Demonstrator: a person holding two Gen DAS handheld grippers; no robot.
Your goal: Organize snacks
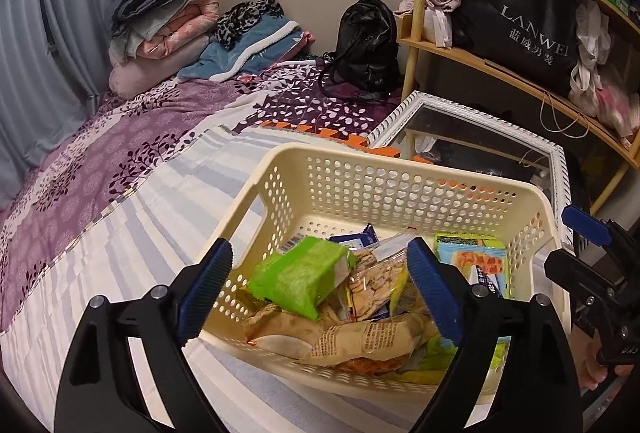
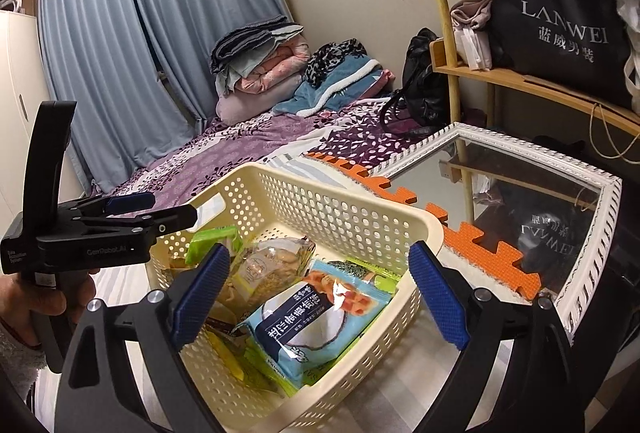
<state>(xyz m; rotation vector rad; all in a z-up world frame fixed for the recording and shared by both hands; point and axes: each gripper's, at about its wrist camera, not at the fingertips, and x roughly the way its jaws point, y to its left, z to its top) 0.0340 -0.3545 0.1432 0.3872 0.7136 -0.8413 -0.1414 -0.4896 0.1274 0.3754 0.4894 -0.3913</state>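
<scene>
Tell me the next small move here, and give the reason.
Probably lower the left gripper onto the green packet and close. Both grippers are open and empty above the cream basket, and that packet lies on top of the pile, between the left gripper's pads. The right gripper hangs over the blue packet.

Your left gripper (image 2: 176,211) is black with blue ribbed pads and silver screws. White lettering marks its side. Your hand (image 2: 36,303) wears a fuzzy pale sleeve.

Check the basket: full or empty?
Partly full. The basket holds several snack packets, including a blue packet and a green one, all below the rim.
</scene>
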